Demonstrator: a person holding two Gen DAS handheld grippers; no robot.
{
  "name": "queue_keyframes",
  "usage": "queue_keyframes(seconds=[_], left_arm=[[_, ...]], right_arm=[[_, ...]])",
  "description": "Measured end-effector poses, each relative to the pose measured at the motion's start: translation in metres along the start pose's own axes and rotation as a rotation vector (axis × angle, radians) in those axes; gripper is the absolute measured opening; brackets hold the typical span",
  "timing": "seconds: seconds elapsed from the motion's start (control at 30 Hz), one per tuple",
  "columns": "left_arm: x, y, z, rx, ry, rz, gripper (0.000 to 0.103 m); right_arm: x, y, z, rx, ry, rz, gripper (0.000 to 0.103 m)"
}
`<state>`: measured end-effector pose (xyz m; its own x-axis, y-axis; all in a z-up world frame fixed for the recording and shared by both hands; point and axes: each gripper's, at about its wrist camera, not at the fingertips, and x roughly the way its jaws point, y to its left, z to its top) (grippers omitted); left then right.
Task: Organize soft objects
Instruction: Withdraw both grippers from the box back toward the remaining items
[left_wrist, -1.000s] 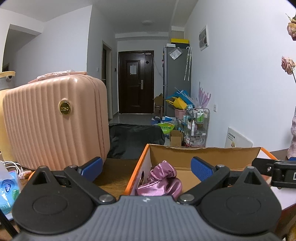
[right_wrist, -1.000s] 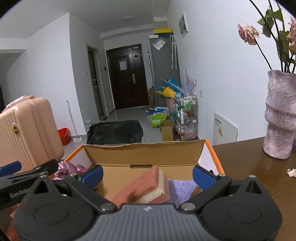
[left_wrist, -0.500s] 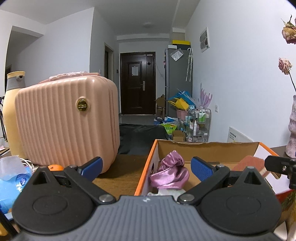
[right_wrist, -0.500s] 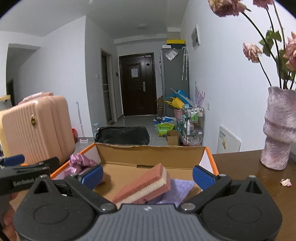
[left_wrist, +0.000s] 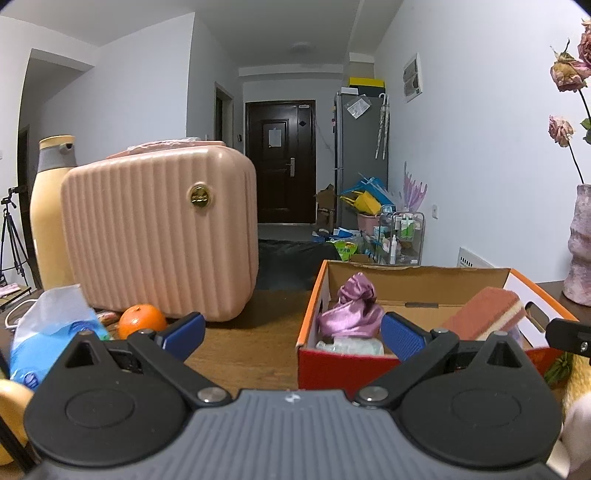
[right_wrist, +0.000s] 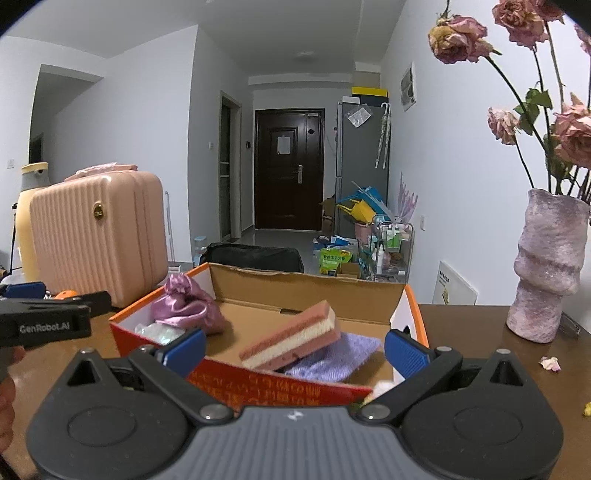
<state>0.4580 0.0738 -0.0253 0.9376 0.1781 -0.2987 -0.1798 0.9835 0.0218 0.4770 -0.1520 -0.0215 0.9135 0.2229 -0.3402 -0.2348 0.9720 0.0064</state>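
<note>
Both our grippers, left (left_wrist: 291, 334) and right (right_wrist: 293, 349), hang spread and empty just short of the box (right_wrist: 280, 386). Four soft things lie inside: wipes pack (right_wrist: 159, 331) and satin pouch (right_wrist: 186, 306) at left, sponge (right_wrist: 291, 338) on cloth (right_wrist: 332, 356) at right. Most sorting looks done. Farther left, the tissue pack (left_wrist: 51, 326) waits outside.

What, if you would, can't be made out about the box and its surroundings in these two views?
- Clear packet under the purple satin pouch: contents blurred, right wrist view.
- Yellow-white thing by the cardboard box: cut off by the left wrist view's edge.
- Purple cloth: partly hidden under the sponge.
- Box's near-wall print: too blurred.
</note>
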Motion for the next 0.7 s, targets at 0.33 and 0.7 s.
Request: queue_keyframes(seconds=[0.33, 0.7], left_arm=[[-0.039, 0.007, -0.015, -0.01, 0.02, 0.002, 0.103], [-0.083, 0.011, -0.031, -0.016, 0.034, 0.001, 0.103]], right_arm=[[-0.038, -0.001, -0.017, 0.001, -0.009, -0.011, 0.103], [-0.083, 0.002, -0.035, -0.003, -0.035, -0.024, 0.103]])
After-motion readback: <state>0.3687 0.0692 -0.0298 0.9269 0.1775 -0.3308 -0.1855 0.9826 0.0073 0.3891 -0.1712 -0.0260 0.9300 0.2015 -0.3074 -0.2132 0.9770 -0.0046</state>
